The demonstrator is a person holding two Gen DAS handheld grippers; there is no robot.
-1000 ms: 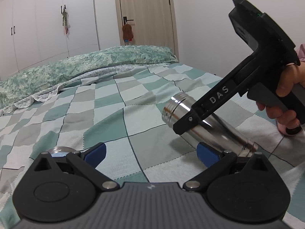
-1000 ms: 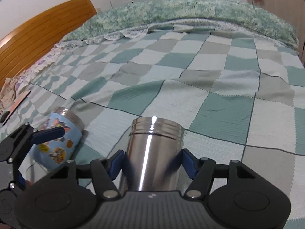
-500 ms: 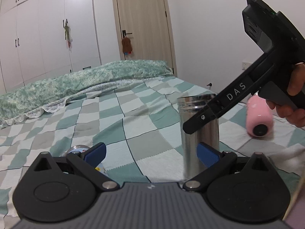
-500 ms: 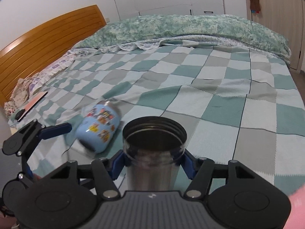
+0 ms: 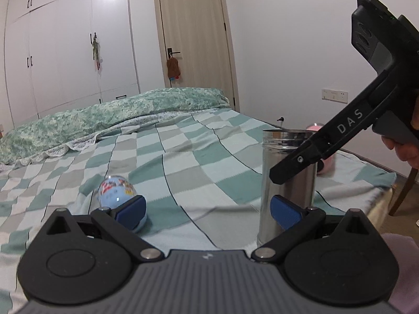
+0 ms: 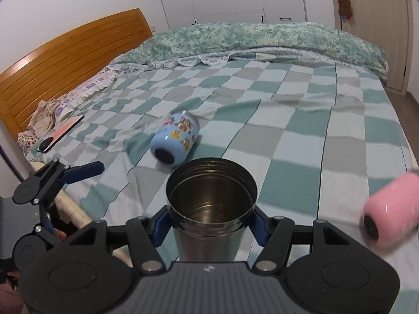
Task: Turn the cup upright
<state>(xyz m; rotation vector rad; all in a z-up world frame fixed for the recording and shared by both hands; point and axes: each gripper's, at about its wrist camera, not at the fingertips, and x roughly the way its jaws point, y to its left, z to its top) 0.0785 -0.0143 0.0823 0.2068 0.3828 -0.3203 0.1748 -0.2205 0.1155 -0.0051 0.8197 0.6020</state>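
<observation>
A steel cup [image 6: 209,209] stands upright with its open mouth up on the checked bedspread [image 6: 301,136]. My right gripper [image 6: 210,226] is shut on the steel cup just below the rim. In the left wrist view the steel cup [image 5: 286,183] stands at the right with the right gripper [image 5: 301,161] clamped on it. My left gripper [image 5: 207,209] is open and empty, low over the bed. A light blue cartoon cup [image 6: 176,141] lies on its side; it also shows behind the left finger in the left wrist view [image 5: 115,192].
A pink cup [image 6: 390,217] lies on its side at the right, near the bed's edge. A phone and a flat pink item [image 6: 61,133] lie near the wooden headboard [image 6: 65,52]. A folded green quilt [image 6: 262,39] covers the far end.
The right gripper has turned the steel cup from lying tilted to standing upright with its mouth up. Both views have pulled back and risen, and the blue cup has shifted.
</observation>
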